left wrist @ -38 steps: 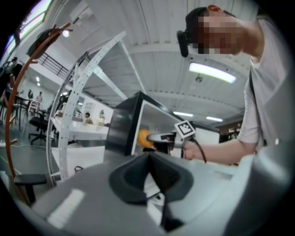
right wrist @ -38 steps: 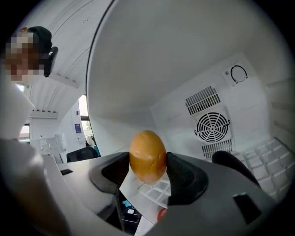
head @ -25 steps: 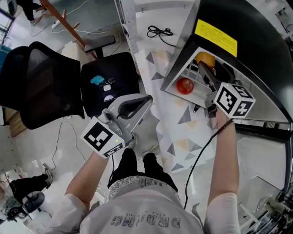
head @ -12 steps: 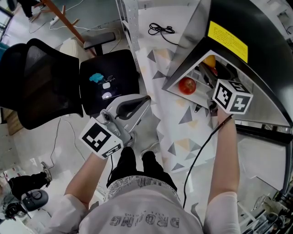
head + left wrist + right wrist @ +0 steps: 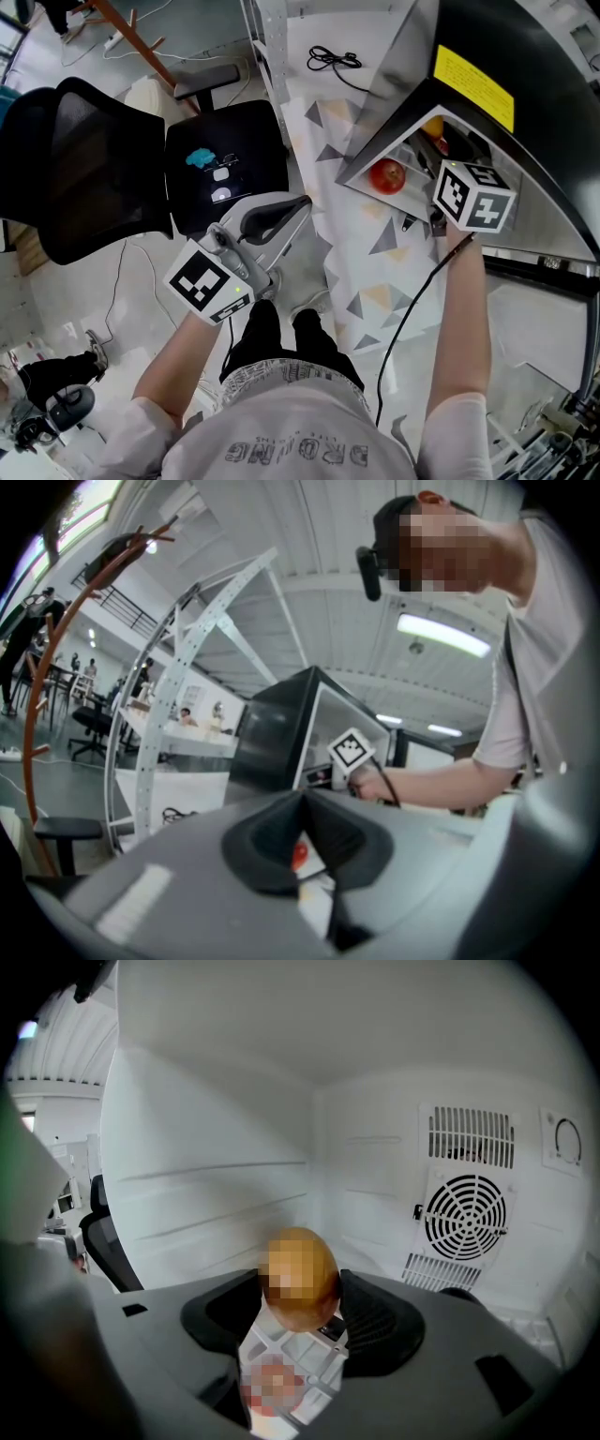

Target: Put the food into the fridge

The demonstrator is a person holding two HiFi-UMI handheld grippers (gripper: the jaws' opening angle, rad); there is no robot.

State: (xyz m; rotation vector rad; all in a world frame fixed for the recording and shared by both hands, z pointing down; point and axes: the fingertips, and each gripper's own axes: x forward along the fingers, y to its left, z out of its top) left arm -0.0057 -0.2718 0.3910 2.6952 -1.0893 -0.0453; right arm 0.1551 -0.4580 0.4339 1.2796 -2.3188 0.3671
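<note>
Right gripper point(image 5: 302, 1302): clamped on the orange point(image 5: 300, 1277), fruit upright between the two pads, well inside the fridge point(image 5: 525, 56).
Change: pushed a little deeper under the fridge roof than a second ago; less of the orange shows from the head view, and the marker cube sits closer to the apple point(image 5: 387, 175).
Meaning for the task: judged to be at the placing step; orange already within the cavity but not yet released, so only lowering and opening seem left for this item.
Below the jaws: white grid rack point(image 5: 292, 1358), directly under the held fruit.
Left of the right gripper: apple already lying on the rack near the fridge mouth, apart from the jaws.
Ahead and to the right: round fan grille point(image 5: 466, 1216) on the back wall, with free space before it.
In the way: side wall close on the left; the apple only if the orange rolls toward it after release.
Left gripper point(image 5: 302, 808): pads together, nothing between them, held well back from the fridge and aimed toward it.
Behind the left gripper: black office chair point(image 5: 84, 169); loose cable point(image 5: 328, 61) on the floor beyond, clear of both arms.
</note>
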